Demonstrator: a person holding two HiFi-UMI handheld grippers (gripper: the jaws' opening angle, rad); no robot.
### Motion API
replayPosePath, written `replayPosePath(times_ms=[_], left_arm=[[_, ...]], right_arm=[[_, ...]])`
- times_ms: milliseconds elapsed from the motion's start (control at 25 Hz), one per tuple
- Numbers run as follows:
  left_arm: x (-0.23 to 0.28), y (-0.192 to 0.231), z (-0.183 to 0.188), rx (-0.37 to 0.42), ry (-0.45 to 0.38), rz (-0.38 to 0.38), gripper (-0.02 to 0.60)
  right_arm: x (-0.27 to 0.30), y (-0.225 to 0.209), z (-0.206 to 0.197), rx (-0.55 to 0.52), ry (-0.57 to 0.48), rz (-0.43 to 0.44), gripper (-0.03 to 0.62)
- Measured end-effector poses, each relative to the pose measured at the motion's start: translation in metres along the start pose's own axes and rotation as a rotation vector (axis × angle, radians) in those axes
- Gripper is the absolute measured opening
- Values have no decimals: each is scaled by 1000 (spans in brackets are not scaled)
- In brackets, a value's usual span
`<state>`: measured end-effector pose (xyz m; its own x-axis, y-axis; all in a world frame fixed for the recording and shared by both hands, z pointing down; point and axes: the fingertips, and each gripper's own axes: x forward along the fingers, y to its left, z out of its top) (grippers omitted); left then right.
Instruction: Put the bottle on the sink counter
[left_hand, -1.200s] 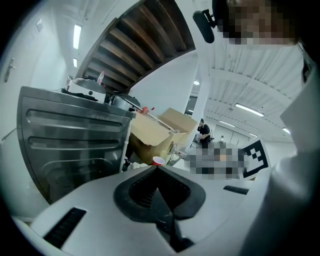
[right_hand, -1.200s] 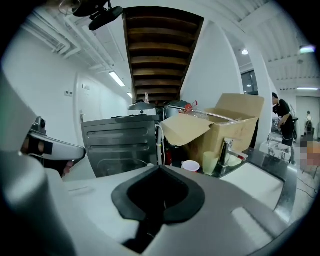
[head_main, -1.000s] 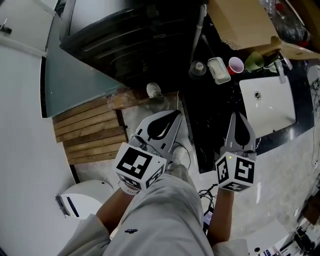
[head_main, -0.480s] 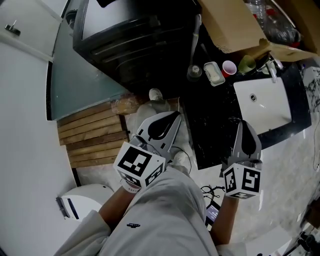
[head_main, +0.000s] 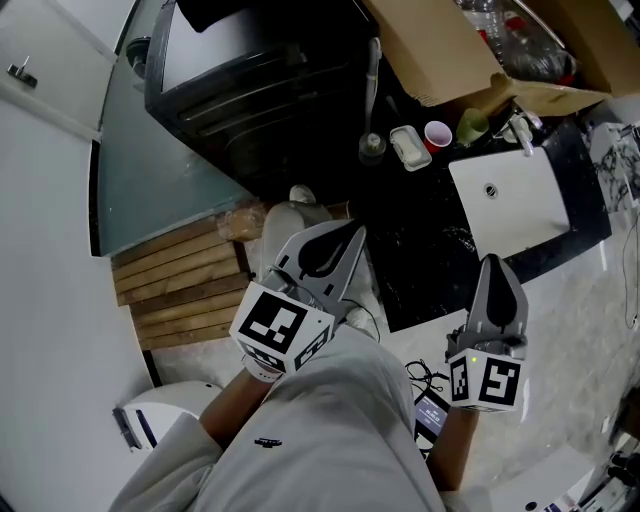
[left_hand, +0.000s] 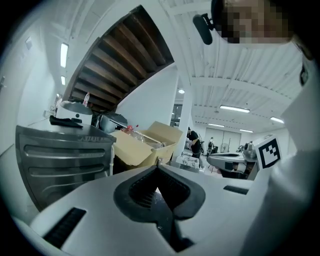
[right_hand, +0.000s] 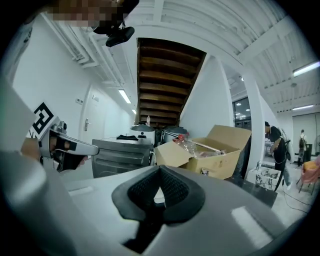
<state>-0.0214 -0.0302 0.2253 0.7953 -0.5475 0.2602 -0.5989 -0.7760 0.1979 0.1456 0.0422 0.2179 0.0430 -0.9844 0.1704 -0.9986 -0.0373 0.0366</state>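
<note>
Head view looks steeply down: the person's grey trouser leg (head_main: 330, 430) fills the bottom edge, and 2 grippers are held just in front of it. The left gripper (head_main: 355, 232) has its jaws pressed together with nothing between them; its dark ribbed pads (left_hand: 142, 190) meet at the tips. It hangs over the floor, near some wooden slats (head_main: 175, 280). The right gripper (head_main: 497, 262) has its jaws pressed together in the same way and is also empty; its tip is at the front edge of the black sink counter (head_main: 420, 250). Further along, the white sink (head_main: 505, 190) sits in this counter. Behind it stand 2 cups, a pink cup (head_main: 437, 133) and a green cup (head_main: 472, 125), beside a small white container (head_main: 408, 147). Left of the counter is a dark grey appliance (head_main: 260, 80). At the far end stands an open cardboard box (head_main: 440, 50). The bottle (right_hand: 192, 146), clear plastic with a red cap, lies inside this box, well apart from both grippers.
</note>
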Motion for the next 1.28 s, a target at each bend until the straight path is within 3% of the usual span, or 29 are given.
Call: replayPosePath(times_ms=[120, 560, 1280], left_arm=[[1, -9, 0, 36, -3, -10, 0], [7, -41, 14, 21, -62, -84, 0], [21, -54, 2, 6, -11, -116, 0]], right_arm=[[-10, 0, 2, 6, -14, -4, 11], [-32, -11, 15, 16, -51, -58, 11], [-35, -26, -1, 60, -15, -53, 11]])
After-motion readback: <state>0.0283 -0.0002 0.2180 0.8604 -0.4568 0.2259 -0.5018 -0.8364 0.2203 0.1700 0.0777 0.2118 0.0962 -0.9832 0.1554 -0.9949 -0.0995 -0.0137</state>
